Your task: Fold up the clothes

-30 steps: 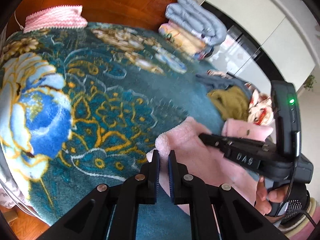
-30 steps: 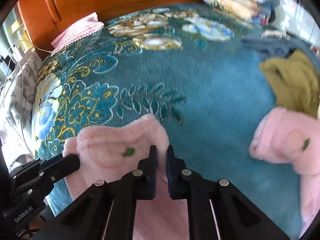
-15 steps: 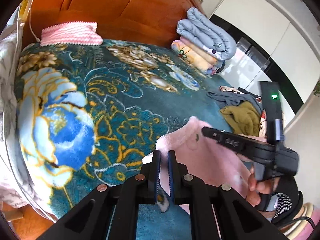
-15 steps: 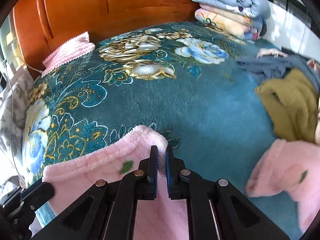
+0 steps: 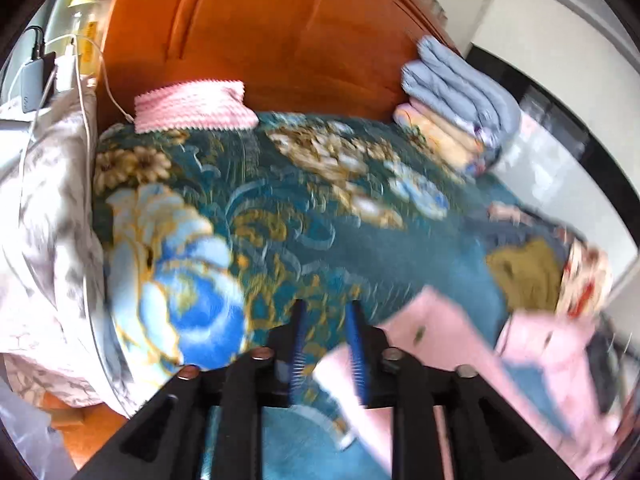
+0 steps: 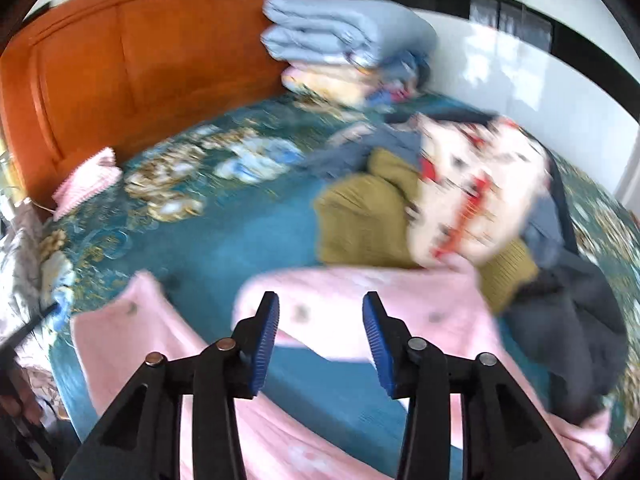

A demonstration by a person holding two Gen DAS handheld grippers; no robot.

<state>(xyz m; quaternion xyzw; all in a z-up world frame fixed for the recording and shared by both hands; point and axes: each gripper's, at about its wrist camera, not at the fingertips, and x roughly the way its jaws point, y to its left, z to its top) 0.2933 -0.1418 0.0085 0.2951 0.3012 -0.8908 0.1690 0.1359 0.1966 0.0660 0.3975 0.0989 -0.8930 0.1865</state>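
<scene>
Nearest to me, my right gripper is wide open and holds nothing; it hangs over the pink garment, which lies spread on the bed with two limbs reaching away from me and teal blanket showing between them. My left gripper is partly open and also empty, with the garment just beside its right finger. I judge that the garment is laid flat so a fold can be made, but both views are blurred. Behind it lies a heap of clothes, touching its far edge, so room is tight there. The left side has free blanket up to the headboard.
</scene>
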